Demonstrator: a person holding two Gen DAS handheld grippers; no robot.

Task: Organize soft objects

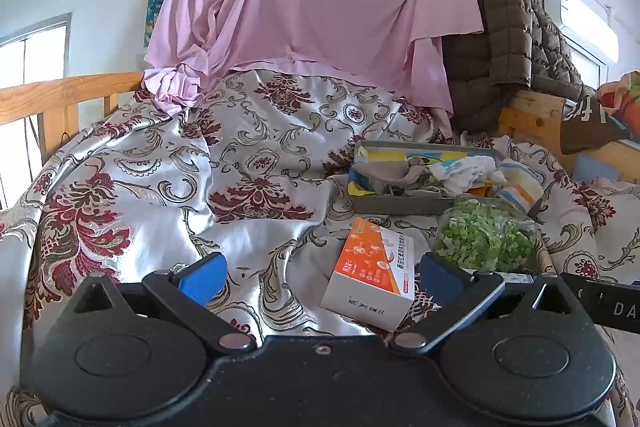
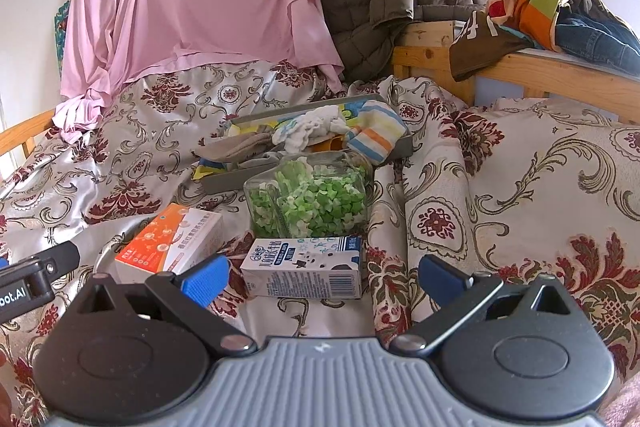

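Both grippers hover low over a bed covered in a shiny floral bedspread (image 1: 140,155), and neither holds anything: the left gripper (image 1: 322,277) has its blue fingers spread wide apart, and the right gripper (image 2: 322,277) is likewise spread and empty. The soft things of the task, a grey sock (image 2: 236,147), a crumpled white cloth (image 2: 316,129) and a striped sock (image 2: 376,135), lie heaped in a shallow grey tray (image 2: 224,183) further back on the bed, the striped sock drooping over the tray's right end. In front of the tray stand hard things: a clear jar of green bits (image 2: 308,199), an orange and white box (image 2: 172,243) and a milk carton (image 2: 304,267) lying on its side just before the right gripper. This would suit either a tray already filled with the gathered soft things or a heap waiting to be sorted out of it; the pictures do not settle which. Any reach toward the tray has to pass over or around the jar and the two boxes, and the slack fabric would need a pinch on a fold rather than on a flat part.
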